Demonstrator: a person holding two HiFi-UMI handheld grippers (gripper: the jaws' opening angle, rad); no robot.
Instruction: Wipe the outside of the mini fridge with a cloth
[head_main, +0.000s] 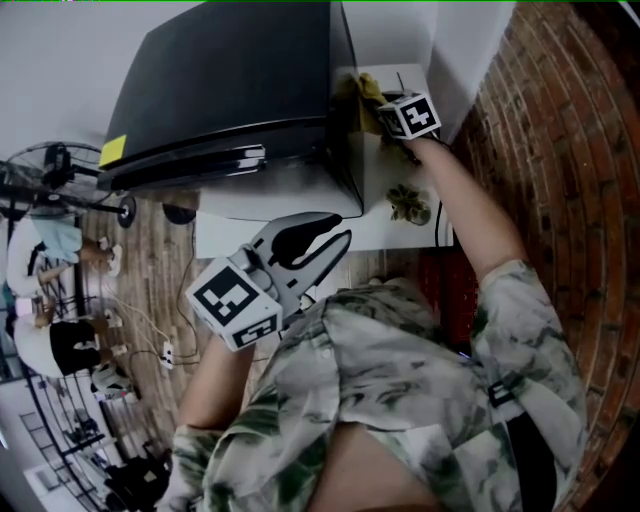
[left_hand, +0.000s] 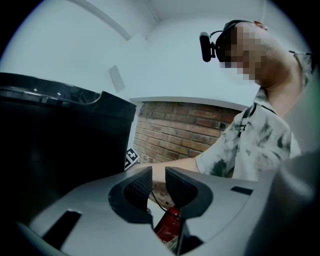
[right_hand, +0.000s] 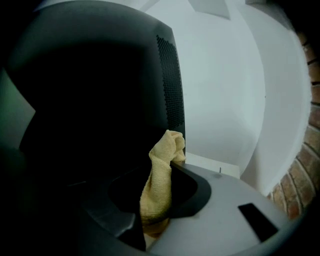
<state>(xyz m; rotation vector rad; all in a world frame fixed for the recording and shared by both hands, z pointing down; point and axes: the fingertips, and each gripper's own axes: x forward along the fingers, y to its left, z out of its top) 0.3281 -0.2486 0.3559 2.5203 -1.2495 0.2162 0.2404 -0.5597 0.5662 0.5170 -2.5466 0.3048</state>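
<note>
The black mini fridge stands on a white stand, seen from above in the head view. My right gripper is at the fridge's right side near its back, shut on a yellow cloth. In the right gripper view the cloth sticks up between the jaws of the right gripper, against the fridge's dark side wall. My left gripper hangs in front of the fridge, lower down and away from it. The left gripper has its jaws a narrow gap apart with nothing between them, the fridge to its left.
The white stand carries a small plant-like ornament right of the fridge. A brick wall closes the right side, a white wall the back. A fan and a power strip are on the wooden floor at left.
</note>
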